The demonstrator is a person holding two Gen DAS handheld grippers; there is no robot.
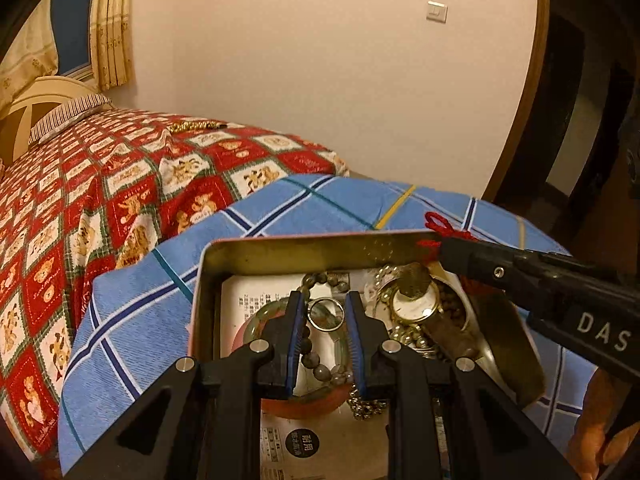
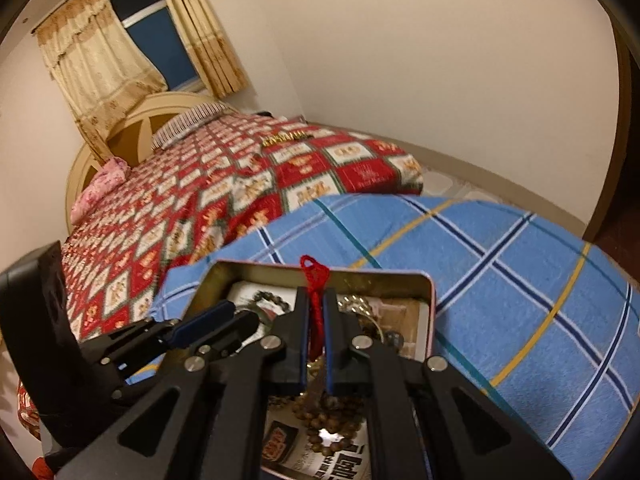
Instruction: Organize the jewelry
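An open metal tin [image 1: 280, 249] full of jewelry sits on a blue plaid cloth [image 1: 132, 312]. In the left wrist view my left gripper [image 1: 323, 300] is open inside the tin, its fingers on either side of a silver ring [image 1: 326, 314] and a grey bead bracelet [image 1: 316, 356]. A gold watch [image 1: 414, 306] lies to the right. My right gripper [image 2: 316, 300] is shut on a red knotted cord [image 2: 315, 280] and holds it over the tin [image 2: 430, 300]; brown wooden beads [image 2: 324, 416] hang below. The right gripper also shows in the left wrist view [image 1: 444, 250].
A bed with a red teddy-bear quilt [image 1: 100, 184] lies to the left and behind. A gold chain [image 1: 192, 126] rests on the quilt at the far side. A wall and a dark door frame [image 1: 520, 120] stand to the right.
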